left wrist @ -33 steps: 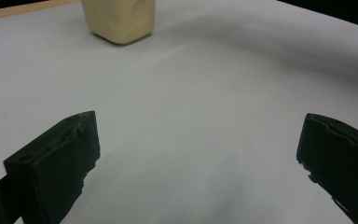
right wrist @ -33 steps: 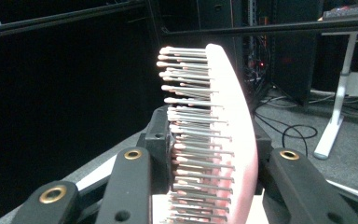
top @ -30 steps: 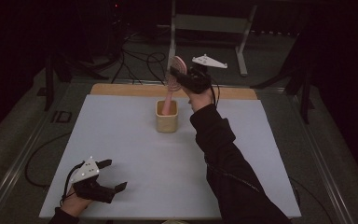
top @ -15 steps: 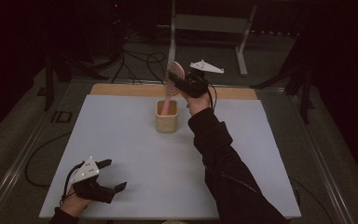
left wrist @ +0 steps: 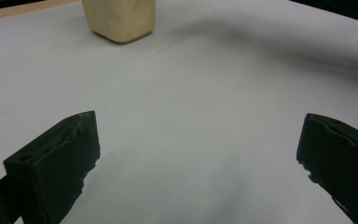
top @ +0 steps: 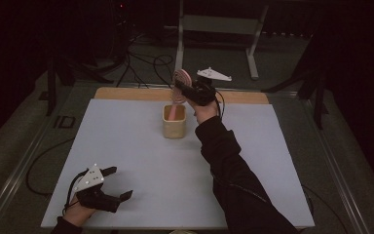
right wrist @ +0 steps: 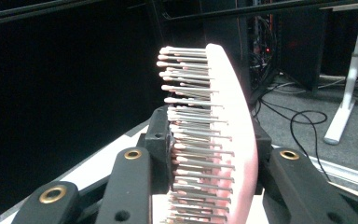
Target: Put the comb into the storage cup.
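Pink hairbrush (top: 179,92) stands in tan cup (top: 174,127)

The pink hairbrush (right wrist: 223,135) stands nearly upright, its bristled head (rows of thin metal pins with pale tips) uppermost and its handle apparently down inside the cream holder (top: 174,123). That holder, a squat, rounded-square cup with an open top, sits upright on the desk (top: 126,146) towards its far edge.
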Demonstrator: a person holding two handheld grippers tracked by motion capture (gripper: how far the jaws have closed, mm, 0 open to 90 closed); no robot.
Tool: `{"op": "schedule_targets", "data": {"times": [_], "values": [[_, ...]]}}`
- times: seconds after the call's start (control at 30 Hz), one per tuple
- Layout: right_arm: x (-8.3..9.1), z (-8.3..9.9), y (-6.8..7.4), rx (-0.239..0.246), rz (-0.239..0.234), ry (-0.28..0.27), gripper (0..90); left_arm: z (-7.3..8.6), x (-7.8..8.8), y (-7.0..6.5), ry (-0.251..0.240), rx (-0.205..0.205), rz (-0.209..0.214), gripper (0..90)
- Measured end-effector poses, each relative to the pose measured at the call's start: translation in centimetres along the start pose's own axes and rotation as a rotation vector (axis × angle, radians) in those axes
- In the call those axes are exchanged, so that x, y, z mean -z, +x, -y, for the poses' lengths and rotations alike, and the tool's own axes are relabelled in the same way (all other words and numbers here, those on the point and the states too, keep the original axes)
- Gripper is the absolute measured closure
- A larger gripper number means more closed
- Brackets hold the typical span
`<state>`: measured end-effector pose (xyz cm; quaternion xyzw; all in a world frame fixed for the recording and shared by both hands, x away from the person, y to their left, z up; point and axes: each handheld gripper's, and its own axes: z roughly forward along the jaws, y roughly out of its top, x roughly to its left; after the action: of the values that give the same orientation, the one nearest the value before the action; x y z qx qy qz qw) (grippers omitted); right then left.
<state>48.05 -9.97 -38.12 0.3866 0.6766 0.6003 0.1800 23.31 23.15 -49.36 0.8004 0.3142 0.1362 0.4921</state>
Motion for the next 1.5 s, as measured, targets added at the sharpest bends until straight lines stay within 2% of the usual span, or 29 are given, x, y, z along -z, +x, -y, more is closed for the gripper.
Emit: {"op": "schedule_targets", "data": {"times": [0.33, 0.77, 1.3, 1.5], "values": [[-0.2, 1.3, -0.5, -0.037, 0.0, 0.003, 64.4, 0.0, 0.0, 0.0, 0.001, -0.006, 0.001, 0.1], [-0.6, 3.1, -0.8, -0.061, -0.001, 0.028, 64.4, 0.1, -0.1, 0.0, 0.005, -0.008, 0.002, 0.1], [-0.3, 3.8, -1.5, -0.088, -0.004, 0.029, 63.7, 0.1, -0.1, 0.1, 0.01, -0.01, 0.001, 0.1], [-0.1, 4.0, -1.9, -0.096, 0.017, 0.024, 60.8, 0.2, -0.2, 0.0, 0.011, -0.01, 0.0, 0.1]]}}
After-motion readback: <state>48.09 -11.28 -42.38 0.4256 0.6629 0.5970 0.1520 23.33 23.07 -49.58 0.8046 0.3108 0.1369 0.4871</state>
